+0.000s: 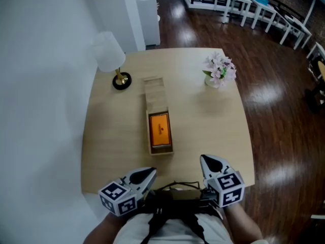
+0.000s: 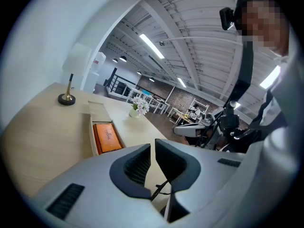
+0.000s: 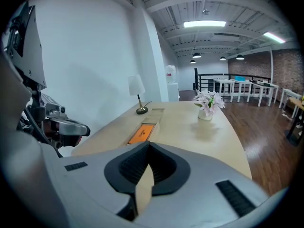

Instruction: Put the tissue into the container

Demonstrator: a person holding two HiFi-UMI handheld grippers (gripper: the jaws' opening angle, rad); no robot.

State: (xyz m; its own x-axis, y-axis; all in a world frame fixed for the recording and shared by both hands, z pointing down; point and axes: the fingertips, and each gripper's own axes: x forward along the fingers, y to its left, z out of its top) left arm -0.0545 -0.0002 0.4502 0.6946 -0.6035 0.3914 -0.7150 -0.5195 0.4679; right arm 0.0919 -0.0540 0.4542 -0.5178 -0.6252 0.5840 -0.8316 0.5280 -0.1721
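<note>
A long wooden container (image 1: 151,145) lies lengthwise in the middle of the light wood table, its sliding lid (image 1: 154,91) pushed toward the far end. An orange tissue pack (image 1: 160,130) lies flat inside the uncovered near half. Both grippers hover at the table's near edge, apart from the box. My left gripper (image 1: 151,172) is shut with nothing between its jaws and sits at the near left. My right gripper (image 1: 204,159) is shut and empty at the near right. The left gripper view shows the pack (image 2: 107,137) ahead to the left, and the right gripper view shows it (image 3: 140,133) straight ahead.
A white-shaded lamp (image 1: 110,52) on a black-and-brass base stands at the table's far left, against the white wall. A small vase of pale pink flowers (image 1: 220,70) stands at the far right. Dark wood floor surrounds the table, with white tables (image 1: 264,6) in the background.
</note>
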